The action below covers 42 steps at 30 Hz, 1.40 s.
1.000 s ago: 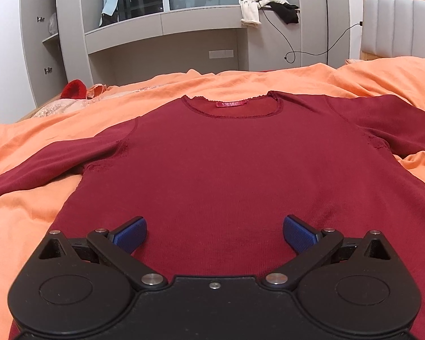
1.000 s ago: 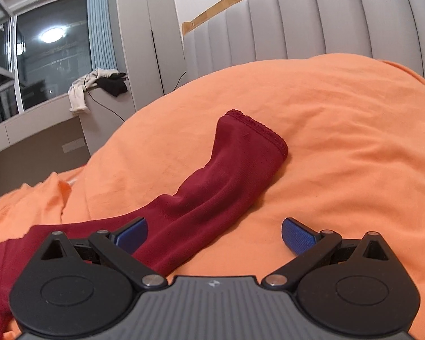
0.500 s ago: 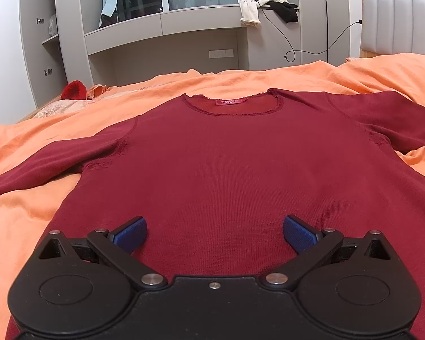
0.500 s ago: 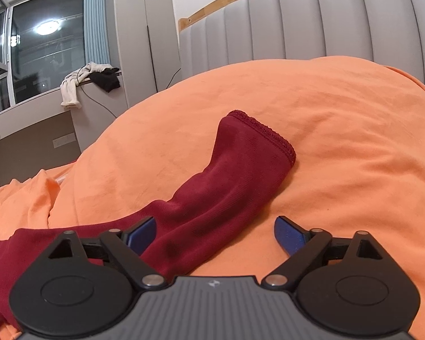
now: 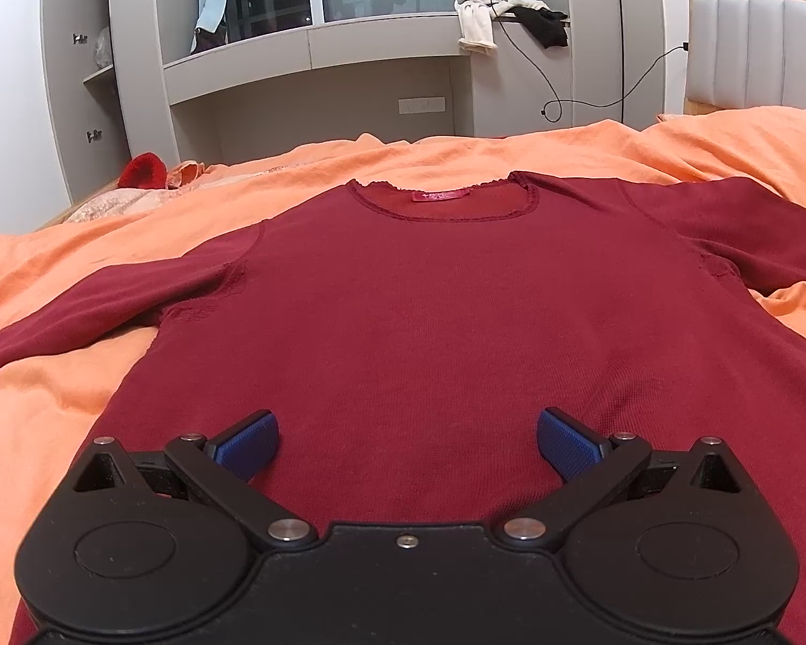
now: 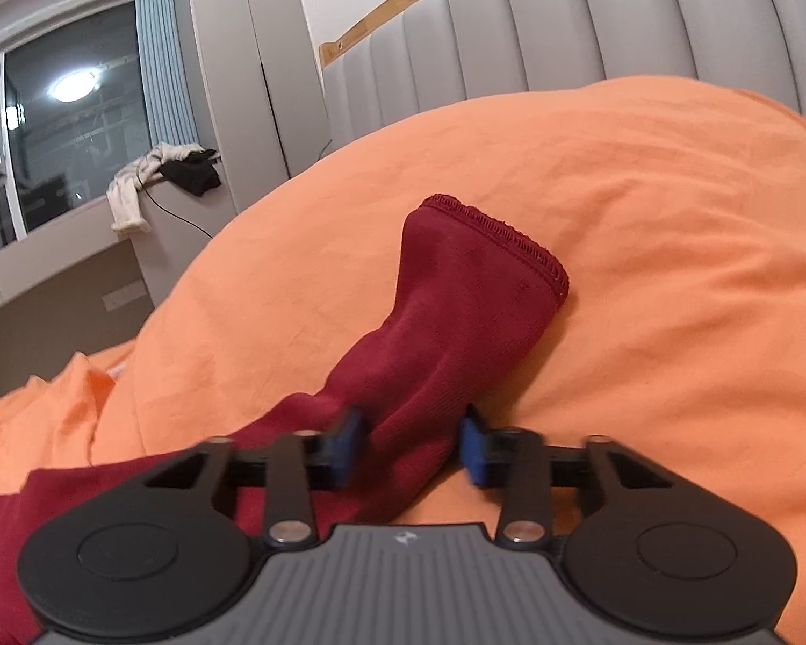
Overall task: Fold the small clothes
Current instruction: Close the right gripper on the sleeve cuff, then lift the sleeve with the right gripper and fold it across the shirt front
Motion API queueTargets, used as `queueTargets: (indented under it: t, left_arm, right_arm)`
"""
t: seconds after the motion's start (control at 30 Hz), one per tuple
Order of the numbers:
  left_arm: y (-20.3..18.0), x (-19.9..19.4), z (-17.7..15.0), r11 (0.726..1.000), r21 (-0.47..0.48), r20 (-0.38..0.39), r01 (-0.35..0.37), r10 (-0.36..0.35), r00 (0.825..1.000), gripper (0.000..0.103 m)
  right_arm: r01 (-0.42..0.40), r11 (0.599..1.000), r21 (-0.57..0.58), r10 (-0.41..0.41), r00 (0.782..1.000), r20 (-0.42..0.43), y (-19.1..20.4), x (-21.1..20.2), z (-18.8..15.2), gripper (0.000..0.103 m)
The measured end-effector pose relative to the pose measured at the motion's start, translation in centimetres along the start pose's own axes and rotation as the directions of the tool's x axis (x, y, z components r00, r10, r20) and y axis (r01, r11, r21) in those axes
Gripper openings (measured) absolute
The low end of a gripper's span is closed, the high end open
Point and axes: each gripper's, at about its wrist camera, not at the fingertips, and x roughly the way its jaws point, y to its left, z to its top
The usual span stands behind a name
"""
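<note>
A dark red long-sleeved shirt lies flat and face up on the orange bed cover, with its neckline and pink label at the far end. My left gripper hovers open over the shirt's lower body, and nothing is between its blue pads. In the right wrist view, the shirt's right sleeve runs away across the cover, cuff at the far end. My right gripper is closing on this sleeve partway along. The blue pads touch the bunched fabric from both sides.
A grey padded headboard rises behind the mound of orange cover. Grey cabinets and a window ledge with draped white and black garments stand beyond the bed. A small red item lies at the bed's far left corner.
The right gripper's jaws came from wide open to pressing on the sleeve, and its view rolled a little. The left gripper and the shirt body stayed still.
</note>
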Motion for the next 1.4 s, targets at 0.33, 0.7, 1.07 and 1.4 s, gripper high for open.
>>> queueTargets:
  t: [0.33,0.7,1.07,1.4]
  left_arm:
    - [0.5,0.0,0.0,1.0,-0.022,-0.009,0.01,-0.011,1.0,0.102]
    - [0.9,-0.5,0.2,0.999,-0.05,-0.006,0.006,-0.007,1.0,0.102]
    - [4.6,-1.6,2.9,0.982,-0.187,0.045,-0.042,0.051,0.998,0.102]
    - [9.4,-1.0,3.9,0.928,-0.358,0.023,-0.104,0.12,0.993,0.102]
  right_arm:
    - [-0.032,0.999,0.015,0.031,0.997,0.068,1.5,-1.4,0.3,0.01]
    - [-0.191,0.973,-0.126,0.212,0.961,0.178,9.0,-6.1,0.8,0.009]
    - [-0.361,0.656,-0.663,0.518,0.854,0.048,25.6,-14.7,-6.0,0.009]
    - [-0.413,0.168,-0.895,0.545,0.796,-0.264,33.7,-17.4,-19.2,0.009]
